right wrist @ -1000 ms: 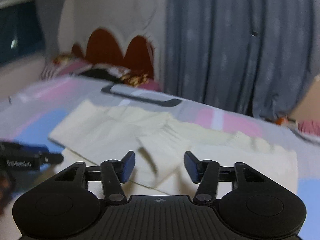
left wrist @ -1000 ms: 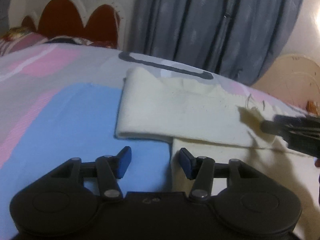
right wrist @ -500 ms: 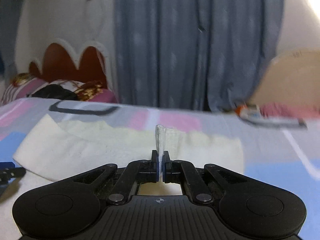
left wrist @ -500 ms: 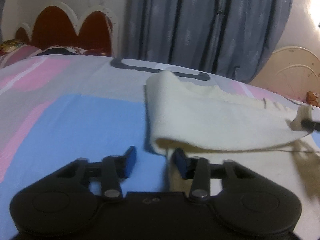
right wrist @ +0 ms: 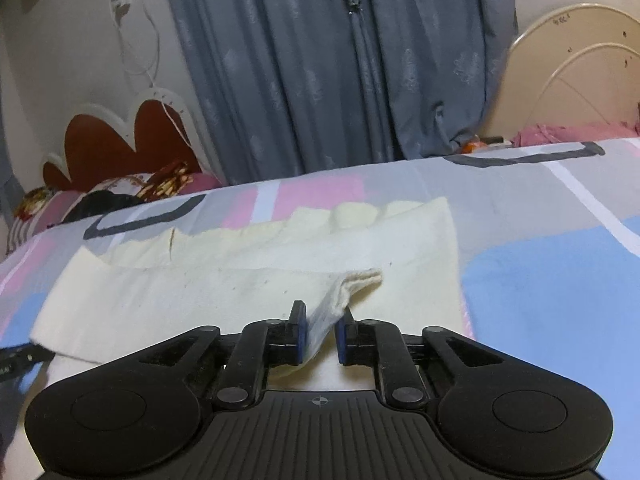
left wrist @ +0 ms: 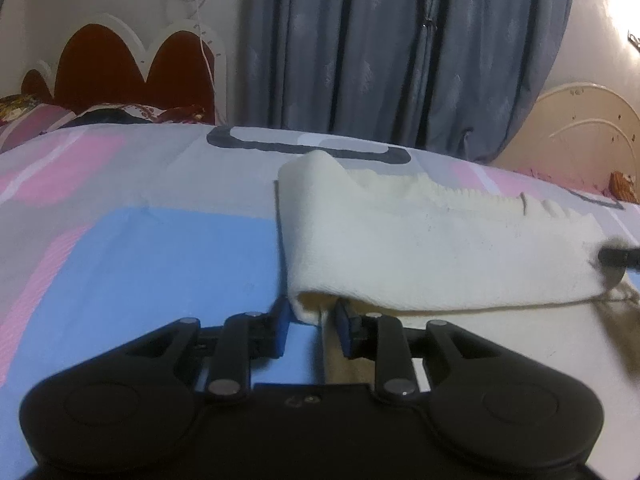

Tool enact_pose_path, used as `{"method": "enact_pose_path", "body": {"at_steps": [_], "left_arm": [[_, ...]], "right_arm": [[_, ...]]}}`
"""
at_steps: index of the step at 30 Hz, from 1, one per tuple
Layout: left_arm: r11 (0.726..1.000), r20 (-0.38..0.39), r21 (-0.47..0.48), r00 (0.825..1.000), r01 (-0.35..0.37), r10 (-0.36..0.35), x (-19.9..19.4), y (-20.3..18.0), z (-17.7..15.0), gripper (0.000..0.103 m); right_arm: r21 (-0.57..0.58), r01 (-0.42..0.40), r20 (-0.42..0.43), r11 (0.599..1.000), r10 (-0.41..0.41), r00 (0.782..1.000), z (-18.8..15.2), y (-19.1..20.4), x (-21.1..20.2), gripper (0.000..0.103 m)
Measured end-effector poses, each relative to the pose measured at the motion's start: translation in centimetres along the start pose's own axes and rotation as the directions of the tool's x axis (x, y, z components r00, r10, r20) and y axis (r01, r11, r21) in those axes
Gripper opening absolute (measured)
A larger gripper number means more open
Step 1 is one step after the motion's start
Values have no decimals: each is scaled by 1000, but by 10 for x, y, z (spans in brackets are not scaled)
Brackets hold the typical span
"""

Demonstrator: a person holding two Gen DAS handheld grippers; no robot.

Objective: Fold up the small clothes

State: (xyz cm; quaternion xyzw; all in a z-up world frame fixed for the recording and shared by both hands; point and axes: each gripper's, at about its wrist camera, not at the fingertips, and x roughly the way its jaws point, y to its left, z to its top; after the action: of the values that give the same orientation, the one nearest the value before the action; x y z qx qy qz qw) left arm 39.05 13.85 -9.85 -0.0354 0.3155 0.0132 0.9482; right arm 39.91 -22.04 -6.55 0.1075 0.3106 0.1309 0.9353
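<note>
A cream knitted garment point(left wrist: 420, 248) lies on the bed, folded over on itself; it also shows in the right wrist view point(right wrist: 224, 280). My left gripper point(left wrist: 310, 318) is open, its blue pads on either side of the garment's folded near-left corner, apart from the cloth. My right gripper point(right wrist: 322, 326) is slightly open; a cuff of the garment point(right wrist: 348, 284) lies between its pads, touching the left one. The right gripper's tip shows at the right edge of the left wrist view point(left wrist: 618, 256).
The bed sheet point(left wrist: 140, 248) is patterned in blue, pink and grey. A red scalloped headboard point(left wrist: 132, 64) and pillows are at the far left, grey curtains point(left wrist: 400, 48) behind, a cream headboard point(right wrist: 572, 76) at the far right.
My right gripper was shut on the cuff half a second ago and has opened a little, lowering the cuff onto the garment. My left gripper has moved in around the folded corner and narrowed.
</note>
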Motion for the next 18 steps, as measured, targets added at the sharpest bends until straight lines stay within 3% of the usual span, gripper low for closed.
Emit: {"method": "enact_pose_path", "body": {"at_steps": [1, 2, 5, 8, 9, 10, 11, 12, 13, 18], "left_arm": [[1000, 11, 0, 1000, 3, -3, -2, -1, 0, 9], [1000, 37, 2, 999, -11, 10, -5, -2, 1, 2], [999, 128, -24, 990, -47, 50, -17, 0, 3, 2], [998, 187, -43, 980, -55, 62, -23, 0, 2, 4], [998, 171, -25, 983, -58, 62, -21, -3, 2, 6], [998, 130, 1, 990, -57, 57, -16, -6, 2, 11], [998, 96, 19, 994, -57, 55, -11, -9, 1, 14], [998, 90, 26, 995, -49, 46, -11, -11, -1, 16], [998, 82, 33, 996, -48, 45, -11, -12, -3, 24], [998, 37, 38, 999, -41, 40, -5, -10, -10, 23]], "right_arm": [[-23, -3, 11, 1000, 4, 1000, 4, 3, -2, 3], [-42, -13, 28, 999, 15, 1000, 7, 7, -4, 3], [-103, -62, 159, 993, 78, 984, 29, 23, -35, 3], [-163, -85, 320, 983, 134, 938, 43, 33, -76, 3], [-177, -77, 353, 981, 136, 926, 41, 31, -84, 3], [-172, -63, 343, 983, 120, 932, 37, 26, -81, 3], [-160, -50, 295, 986, 96, 951, 34, 19, -70, 3], [-134, -23, 206, 991, 50, 977, 27, 10, -52, 3], [-101, -16, 135, 995, 30, 990, 19, -1, -38, 3], [-64, 6, 23, 998, -4, 1000, -15, -20, -20, 3]]}}
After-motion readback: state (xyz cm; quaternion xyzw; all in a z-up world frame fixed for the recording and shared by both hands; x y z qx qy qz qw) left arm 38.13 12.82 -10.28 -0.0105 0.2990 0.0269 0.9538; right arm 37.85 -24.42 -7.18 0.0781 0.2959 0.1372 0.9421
